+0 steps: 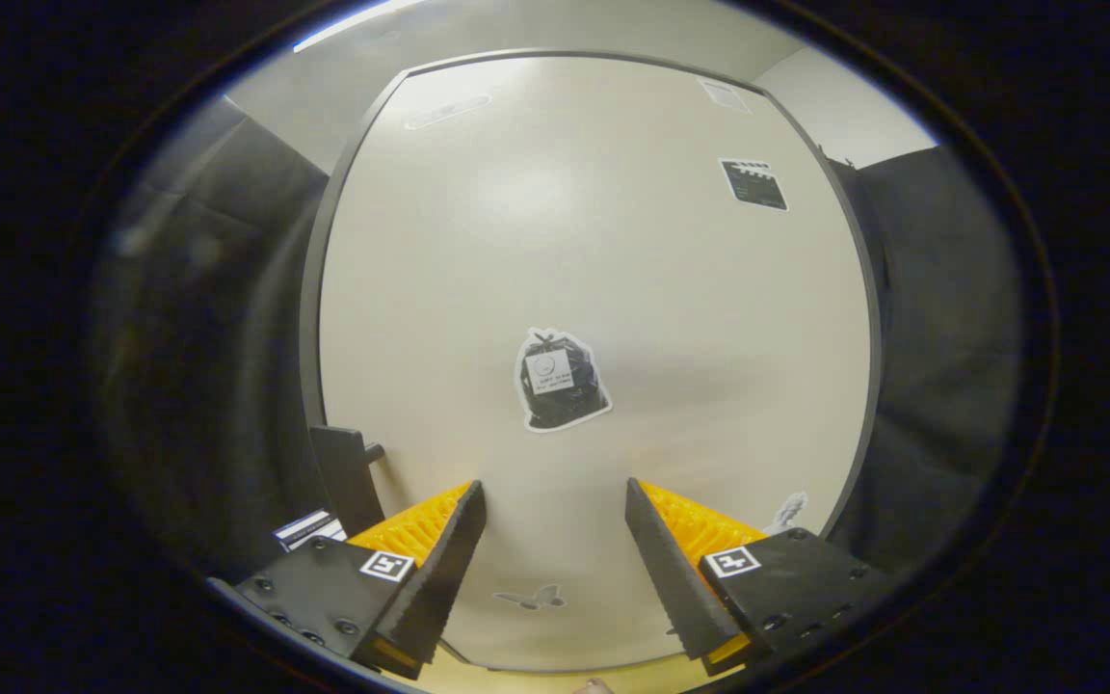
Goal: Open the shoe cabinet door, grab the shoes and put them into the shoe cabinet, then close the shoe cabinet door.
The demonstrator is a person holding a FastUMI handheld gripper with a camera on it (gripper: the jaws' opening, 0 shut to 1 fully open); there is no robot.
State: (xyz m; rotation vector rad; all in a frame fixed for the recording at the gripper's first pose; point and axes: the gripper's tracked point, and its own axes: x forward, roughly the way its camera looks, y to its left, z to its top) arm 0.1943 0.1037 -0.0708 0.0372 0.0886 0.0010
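- My gripper (pixel 555 501) is wide open, fingers well apart, nothing between them and nothing in its grip.
- Straight ahead I see the shoe cabinet door (pixel 594 251): pale, glossy, dark-framed, shut, facing the fingers square on.
- Door handle (pixel 348 477) is a dark bar on the door's left edge, just beyond and above my left finger. No contact with it.
- Sticker of a black bag (pixel 560 381) sits mid-door, just above the gap between the fingers. It carries a small white tag; text too small to read.
- Dark clapperboard-style sticker (pixel 754 183) at upper right of the door; writing illegible.
- Faint pale sticker (pixel 724 94) above that, unreadable.
- Grey butterfly sticker (pixel 531 598) low on the door, between the fingers.
- Square black-and-white marker tags (pixel 387 565) on each finger base; coded patterns, no text.
- Dark cloth wall (pixel 940 337) on both sides of the cabinet.
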